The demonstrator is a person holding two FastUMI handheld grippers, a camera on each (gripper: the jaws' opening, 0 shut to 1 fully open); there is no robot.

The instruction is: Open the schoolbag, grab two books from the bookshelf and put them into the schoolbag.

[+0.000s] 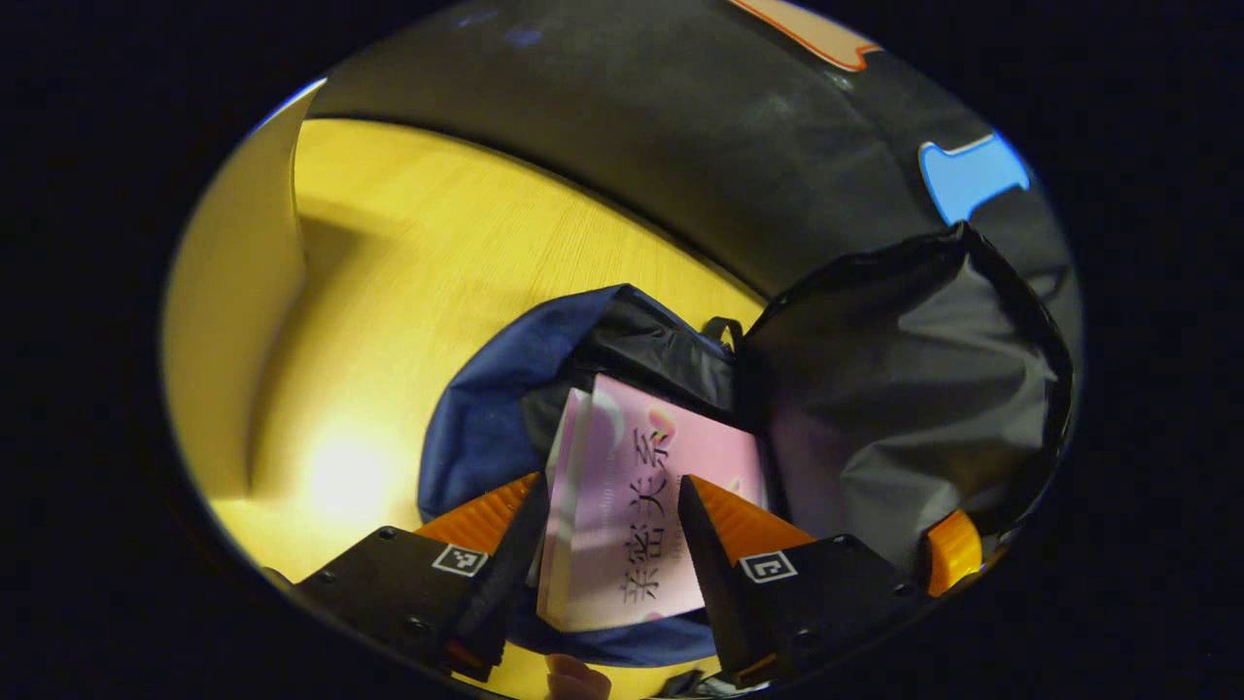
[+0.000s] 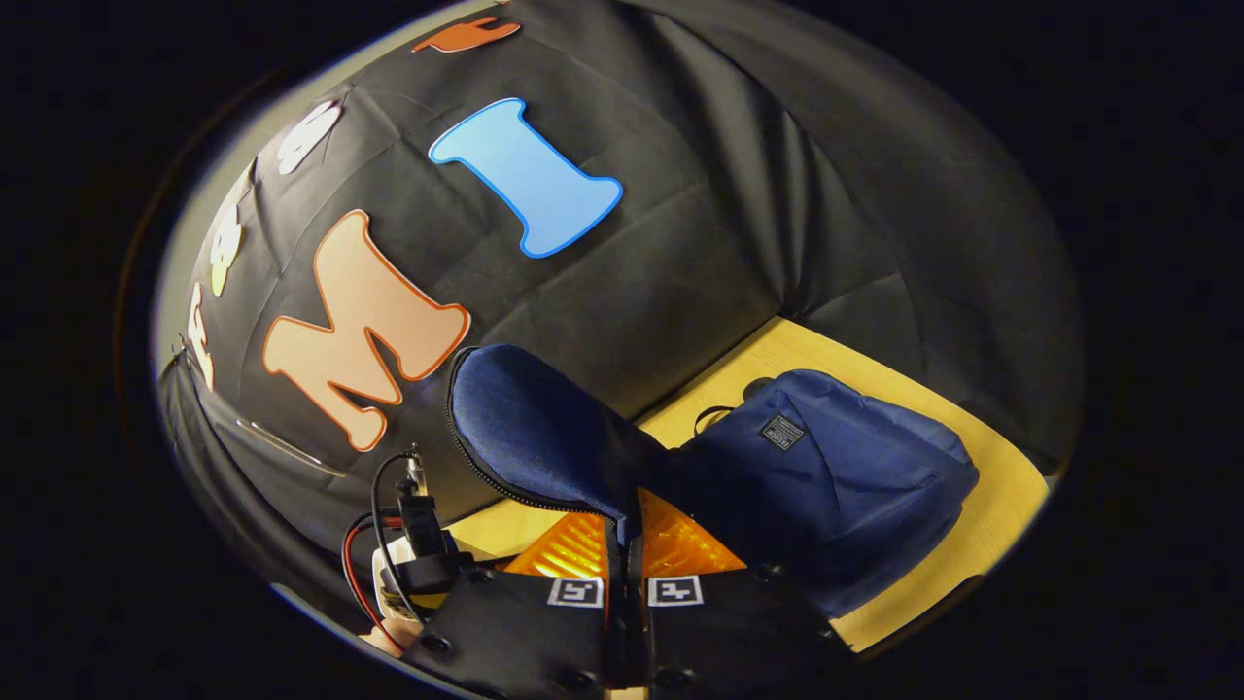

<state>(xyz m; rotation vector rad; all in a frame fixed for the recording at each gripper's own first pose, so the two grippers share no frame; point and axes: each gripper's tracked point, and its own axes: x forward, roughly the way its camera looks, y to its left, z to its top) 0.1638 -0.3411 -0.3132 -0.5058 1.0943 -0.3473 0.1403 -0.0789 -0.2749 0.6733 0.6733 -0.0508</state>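
- Pink book (image 1: 637,506) partly inside open schoolbag (image 1: 486,428), between spread fingers of left tool (image 1: 607,544); contact with either finger not discernible, likely just let go.
- Right tool (image 2: 622,544) clamped on bag flap (image 2: 544,437), lifted to hold mouth open for loading.
- Bag resting on yellow surface (image 1: 408,292).

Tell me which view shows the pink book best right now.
The left gripper view: the pink book sits between the left gripper fingers, partly inside the open schoolbag. In the right gripper view the raised flap, pinched by the right gripper, hides the bag's inside.
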